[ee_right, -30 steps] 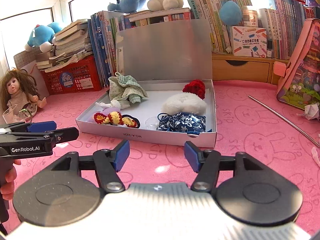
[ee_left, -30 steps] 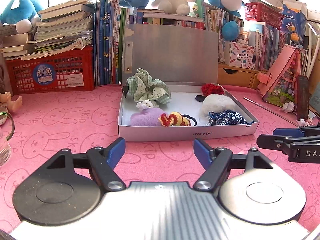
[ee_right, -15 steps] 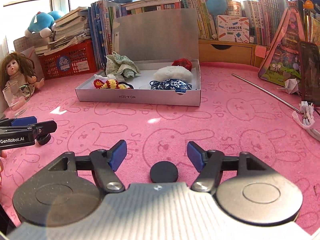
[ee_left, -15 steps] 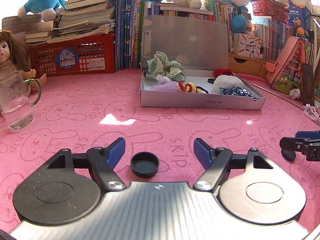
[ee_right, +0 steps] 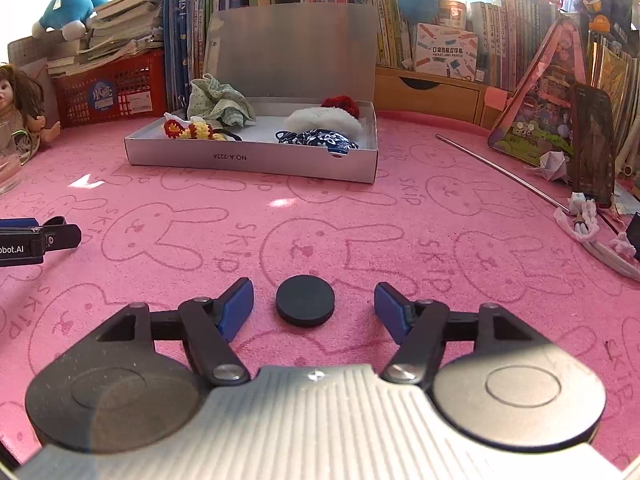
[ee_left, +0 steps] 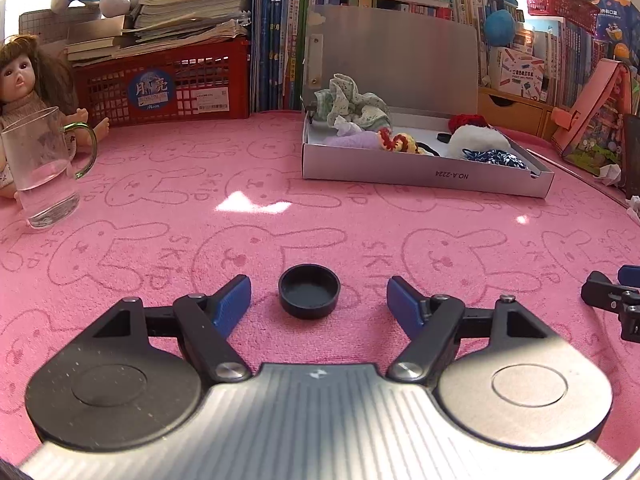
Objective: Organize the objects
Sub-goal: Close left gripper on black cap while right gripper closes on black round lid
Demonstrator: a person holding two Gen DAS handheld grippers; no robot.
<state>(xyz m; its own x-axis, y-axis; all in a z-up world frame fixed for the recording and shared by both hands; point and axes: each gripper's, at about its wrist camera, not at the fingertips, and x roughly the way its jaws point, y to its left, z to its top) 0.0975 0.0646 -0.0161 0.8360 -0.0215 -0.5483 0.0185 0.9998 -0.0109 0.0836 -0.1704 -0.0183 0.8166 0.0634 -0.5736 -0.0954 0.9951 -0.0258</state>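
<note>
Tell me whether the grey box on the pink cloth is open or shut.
Open. The box has its lid standing upright behind it, and the scrunchies inside show.

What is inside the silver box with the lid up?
The silver box holds soft things: a green checked cloth, a red-and-yellow crochet piece, a white fluffy item, a blue flowered cloth. Anything under them is covered.

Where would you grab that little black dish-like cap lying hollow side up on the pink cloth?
By its outer side wall, I'd guess. The black cap is round, low and lies flat, so the left gripper, already open astride it, can lower and pinch the rim from both sides. Any direction works on a circle; reaching inside the hollow looks harder.
</note>
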